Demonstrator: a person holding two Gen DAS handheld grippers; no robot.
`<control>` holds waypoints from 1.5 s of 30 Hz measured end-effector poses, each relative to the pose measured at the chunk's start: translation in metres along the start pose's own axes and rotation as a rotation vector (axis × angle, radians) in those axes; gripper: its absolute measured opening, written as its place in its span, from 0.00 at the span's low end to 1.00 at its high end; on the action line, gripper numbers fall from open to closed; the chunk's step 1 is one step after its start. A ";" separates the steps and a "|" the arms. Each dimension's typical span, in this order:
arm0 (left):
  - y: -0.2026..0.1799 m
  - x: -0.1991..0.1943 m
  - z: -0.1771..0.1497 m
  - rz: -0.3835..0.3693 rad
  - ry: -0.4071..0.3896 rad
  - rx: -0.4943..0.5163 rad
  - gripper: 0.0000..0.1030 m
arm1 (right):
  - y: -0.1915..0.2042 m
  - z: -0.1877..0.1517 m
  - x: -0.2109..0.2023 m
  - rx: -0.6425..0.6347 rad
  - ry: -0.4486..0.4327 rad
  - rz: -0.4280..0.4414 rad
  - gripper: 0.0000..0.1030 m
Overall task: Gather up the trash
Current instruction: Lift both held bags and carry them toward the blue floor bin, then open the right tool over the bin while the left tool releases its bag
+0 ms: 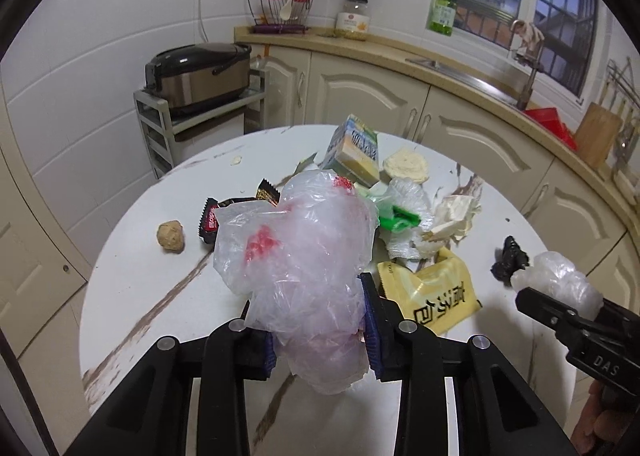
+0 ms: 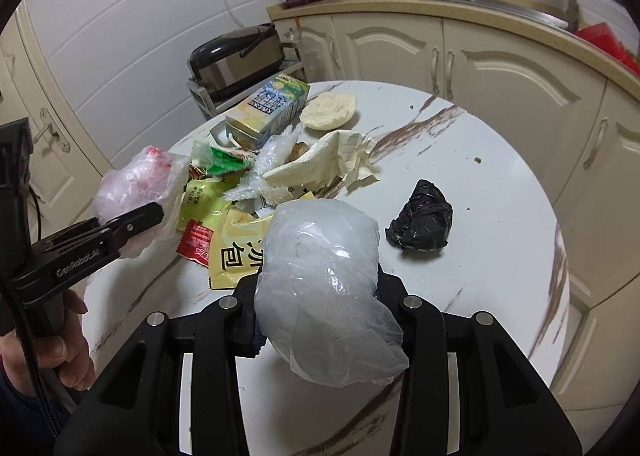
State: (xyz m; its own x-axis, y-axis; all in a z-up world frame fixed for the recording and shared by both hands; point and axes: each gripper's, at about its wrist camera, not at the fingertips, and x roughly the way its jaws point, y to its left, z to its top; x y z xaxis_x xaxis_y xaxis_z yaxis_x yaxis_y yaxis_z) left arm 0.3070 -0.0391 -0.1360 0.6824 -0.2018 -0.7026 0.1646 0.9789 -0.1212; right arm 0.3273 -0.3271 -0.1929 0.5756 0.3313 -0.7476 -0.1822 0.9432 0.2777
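**Two bags in grip, most of the litter not yet collected**

Both grippers are loaded and held above the round worktop [image 2: 500,192]. No bin shows in either view, so the drop-off point cannot be judged.

Largest to smallest:

- Worktop: smooth, with curved edges. Risk: anything nudged while passing over the heap could slide off the rim.
- Heap at centre: carton [image 2: 268,110], crumpled paper [image 2: 336,160], yellow sachet [image 1: 432,296], green wrappers [image 2: 216,160], loose film. Pieces overlap. Risk: a trailing bag drags a wrapper out of the heap.
- Red-print bag [image 1: 304,256]: left gripper [image 1: 320,332] has its fingers closed on the lower part only. The upper part billows free above them. Risk: thin film slips through, or the bag hides what lies under it on the next reach.
- Clear bag [image 2: 324,288]: right gripper [image 2: 316,304] is clamped on it the same way, with a loose tail hanging below. Risk: the tail catches on the yellow sachet just beyond it.
- Black wad [image 2: 420,222]: alone to the right of the heap, untouched.
- Bun [image 2: 328,110] beside the carton; brown lump [image 1: 171,236] alone at left. Risk: the lump looks round, likely to roll if bumped.

With both grippers full, neither can take another piece before unloading.
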 end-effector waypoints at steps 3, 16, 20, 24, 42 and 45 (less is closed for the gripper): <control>-0.009 -0.022 -0.005 0.006 -0.033 0.007 0.30 | -0.001 -0.002 -0.008 0.003 -0.018 0.012 0.37; -0.122 -0.066 -0.012 -0.127 -0.093 0.171 0.30 | -0.056 -0.008 -0.077 0.094 -0.173 0.004 0.37; -0.176 -0.058 -0.012 -0.193 -0.082 0.250 0.30 | -0.104 -0.014 -0.108 0.162 -0.226 -0.065 0.37; -0.234 -0.040 -0.015 -0.264 -0.050 0.327 0.30 | -0.160 -0.028 -0.135 0.248 -0.253 -0.147 0.37; -0.438 0.186 -0.044 -0.396 0.382 0.562 0.30 | -0.396 -0.147 -0.090 0.652 -0.046 -0.310 0.37; -0.461 0.231 -0.051 -0.362 0.462 0.570 0.30 | -0.425 -0.165 -0.054 0.707 0.016 -0.280 0.37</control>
State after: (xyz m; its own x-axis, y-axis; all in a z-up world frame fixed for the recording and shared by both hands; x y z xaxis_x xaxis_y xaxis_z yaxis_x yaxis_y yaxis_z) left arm 0.3529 -0.5354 -0.2781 0.1756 -0.3462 -0.9216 0.7403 0.6635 -0.1082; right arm 0.2425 -0.7422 -0.3705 0.5127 0.0871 -0.8541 0.5260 0.7544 0.3927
